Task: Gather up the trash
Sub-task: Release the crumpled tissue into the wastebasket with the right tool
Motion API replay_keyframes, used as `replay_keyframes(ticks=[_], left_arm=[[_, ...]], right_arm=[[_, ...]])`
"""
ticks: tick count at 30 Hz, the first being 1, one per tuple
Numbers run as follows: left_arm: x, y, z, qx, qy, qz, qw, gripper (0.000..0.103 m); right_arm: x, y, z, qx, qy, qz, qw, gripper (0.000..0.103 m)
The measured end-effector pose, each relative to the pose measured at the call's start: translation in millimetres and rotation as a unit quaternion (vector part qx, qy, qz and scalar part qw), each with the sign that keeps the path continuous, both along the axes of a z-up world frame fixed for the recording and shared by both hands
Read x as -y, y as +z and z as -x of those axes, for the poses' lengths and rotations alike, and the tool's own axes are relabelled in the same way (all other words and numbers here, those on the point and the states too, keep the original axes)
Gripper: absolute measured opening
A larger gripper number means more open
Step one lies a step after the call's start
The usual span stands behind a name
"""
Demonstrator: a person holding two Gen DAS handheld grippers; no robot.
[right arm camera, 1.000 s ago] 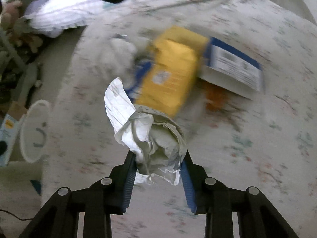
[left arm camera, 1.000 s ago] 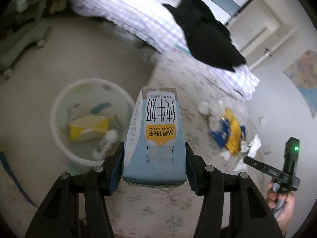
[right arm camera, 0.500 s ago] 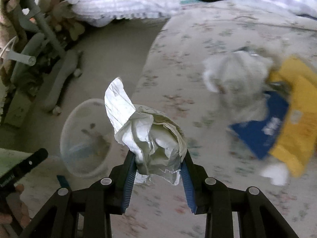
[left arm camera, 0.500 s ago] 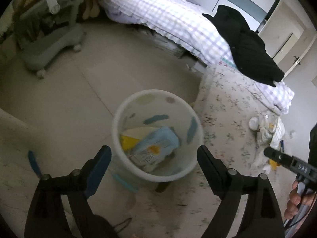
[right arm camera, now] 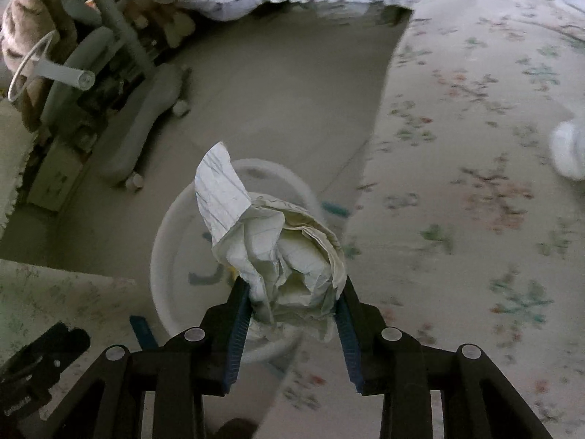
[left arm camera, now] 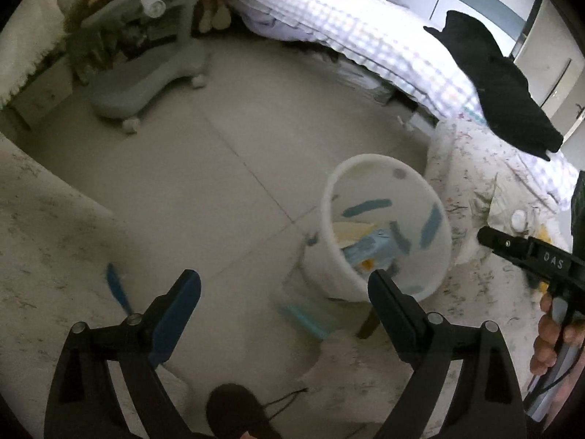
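A white trash bin (left arm camera: 384, 226) with blue marks stands on the floor at the rug's edge; a blue milk carton (left arm camera: 373, 248) lies inside it. My left gripper (left arm camera: 285, 300) is open and empty, to the left of and below the bin. My right gripper (right arm camera: 294, 305) is shut on a crumpled ball of lined paper (right arm camera: 278, 248) and holds it above the bin (right arm camera: 172, 256), hiding most of the bin's opening. The right gripper's tip also shows in the left wrist view (left arm camera: 530, 252).
A floral rug (right arm camera: 475, 183) holds a white wad (right arm camera: 570, 150) at the far right. A grey wheeled chair base (left arm camera: 146, 73) stands at the back left. A bed with a checked cover (left arm camera: 365, 33) and a black garment (left arm camera: 501, 87) runs along the back. A brown shoe (left arm camera: 237, 413) is at the bottom.
My left gripper opened and dropped the milk carton into the bin, then drew away left. My right gripper swung from the rug's trash pile to above the bin with the paper.
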State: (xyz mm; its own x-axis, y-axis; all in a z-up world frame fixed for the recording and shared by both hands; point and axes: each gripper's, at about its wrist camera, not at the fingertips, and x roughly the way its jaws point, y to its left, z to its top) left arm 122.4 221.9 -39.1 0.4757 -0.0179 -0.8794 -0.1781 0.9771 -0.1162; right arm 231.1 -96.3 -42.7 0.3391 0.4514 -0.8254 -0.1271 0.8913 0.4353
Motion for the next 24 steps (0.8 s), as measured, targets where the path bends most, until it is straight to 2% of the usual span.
replay_keyframes(ticks=[6,10,17,24], left_arm=[[-7,1,5,0.000,0.001,0.006,1.0000,0.094],[-6,4,5,0.004,-0.003,0.009,0.9999,0.094],[6,8,4,0.006,-0.014,0.014,0.9998,0.094],[28,11,0,0.003,-0.036,0.024,0.9991,0.094]], right_arm=[[-23,-4,-3,0.005,0.015,-0.012,1.000,0.044],[-26,1,0,0.012,0.020,-0.034,0.999,0.076],[-14,24,15,0.060,0.022,0.016,0.998,0.081],[28,29,26,0.058,-0.029,0.055,0.996,0.087]])
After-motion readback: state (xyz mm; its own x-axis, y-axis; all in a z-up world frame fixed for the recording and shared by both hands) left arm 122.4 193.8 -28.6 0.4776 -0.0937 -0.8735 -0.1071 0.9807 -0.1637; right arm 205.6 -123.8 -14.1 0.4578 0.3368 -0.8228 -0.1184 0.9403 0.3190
